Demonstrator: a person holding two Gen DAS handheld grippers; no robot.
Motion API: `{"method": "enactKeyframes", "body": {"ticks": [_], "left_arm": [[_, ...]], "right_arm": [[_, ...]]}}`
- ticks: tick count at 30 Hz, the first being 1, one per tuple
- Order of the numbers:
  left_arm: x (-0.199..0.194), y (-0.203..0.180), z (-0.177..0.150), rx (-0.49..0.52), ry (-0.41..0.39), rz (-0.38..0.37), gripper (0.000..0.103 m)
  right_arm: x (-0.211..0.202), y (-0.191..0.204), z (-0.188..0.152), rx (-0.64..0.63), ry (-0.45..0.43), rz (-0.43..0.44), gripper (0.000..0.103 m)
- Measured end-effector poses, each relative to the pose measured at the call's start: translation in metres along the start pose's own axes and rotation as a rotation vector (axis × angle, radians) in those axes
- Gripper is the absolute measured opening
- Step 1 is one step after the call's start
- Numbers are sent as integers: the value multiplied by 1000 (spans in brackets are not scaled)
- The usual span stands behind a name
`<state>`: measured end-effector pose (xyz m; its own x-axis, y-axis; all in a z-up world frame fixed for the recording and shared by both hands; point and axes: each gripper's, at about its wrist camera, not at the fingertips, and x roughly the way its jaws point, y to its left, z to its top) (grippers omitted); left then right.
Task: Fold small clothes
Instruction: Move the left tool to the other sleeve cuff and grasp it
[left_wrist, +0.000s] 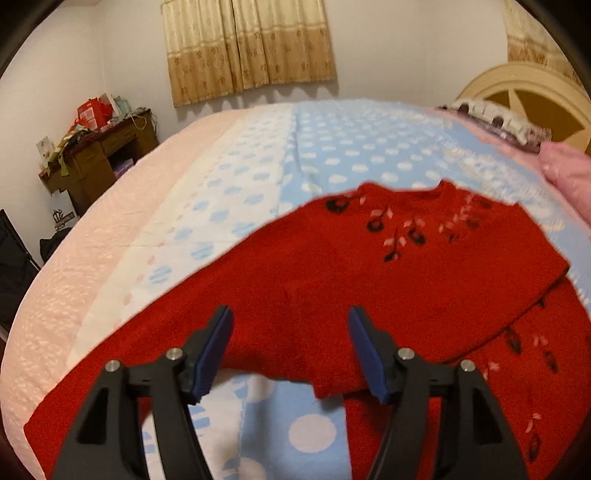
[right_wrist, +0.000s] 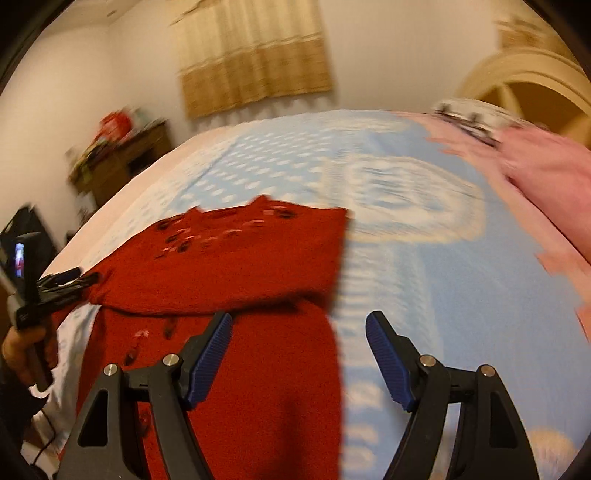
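Left wrist view: left gripper (left_wrist: 291, 321) points down over the red sweater (left_wrist: 332, 280); jaws stand apart, blue pads (left_wrist: 216, 350) clear of the fabric; nothing between them but the sweater surface below. Sweater lies flat on the bedspread (left_wrist: 369, 147), a light-blue cover w/ white dots; black and pink flower embroidery (left_wrist: 402, 232) sits below the sweater's neckline. One layer of the sweater is folded across the body, its free edge running toward the lower right of the sweater; a sleeve (left_wrist: 92, 387) extends to the sweater's left, lower edge. Beyond the sweater: pink blanket (left_wrist: 569, 173) to its upper right, cream headboard (left_wrist: 524, 92) behind that; wooden desk (left_wrist: 99, 155) w/ clutter far to the sweater's left; beige curtain (left_wrist: 247, 48) on the wall behind.

Right wrist view (motion-blurred): right gripper (right_wrist: 298, 325) has jaws spread wide, holding nothing; its left pad (right_wrist: 208, 362) hangs over the sweater (right_wrist: 240, 258), the right pad over bare bedspread (right_wrist: 424, 258) just beside the sweater's right edge. Folded upper layer lies across the sweater's body. Left gripper (right_wrist: 79, 277) shows at the sweater's left edge, fingertips near the fabric; contact cannot be told at this res.; a hand (right_wrist: 26, 350) grips its handle. Curtain (right_wrist: 255, 59) and headboard (right_wrist: 524, 81) lie beyond the sweater.
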<state>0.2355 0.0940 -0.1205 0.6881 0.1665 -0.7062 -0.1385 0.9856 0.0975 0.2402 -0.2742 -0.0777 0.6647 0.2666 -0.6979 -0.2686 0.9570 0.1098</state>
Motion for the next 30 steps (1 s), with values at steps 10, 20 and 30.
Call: {"method": "enactKeyframes", "body": {"ticks": [10,20,30], "left_arm": [[25,2,-18,-30,62,8,72],[27,5,-26,-47,22,3,81],[30,9,-28,-73,15,-6,90]], "right_arm": [[100,24,3,-59,170,-59,76],[80,70,8,-131,112,-52,76],[97,107,-3,-175,114,-52,76]]}}
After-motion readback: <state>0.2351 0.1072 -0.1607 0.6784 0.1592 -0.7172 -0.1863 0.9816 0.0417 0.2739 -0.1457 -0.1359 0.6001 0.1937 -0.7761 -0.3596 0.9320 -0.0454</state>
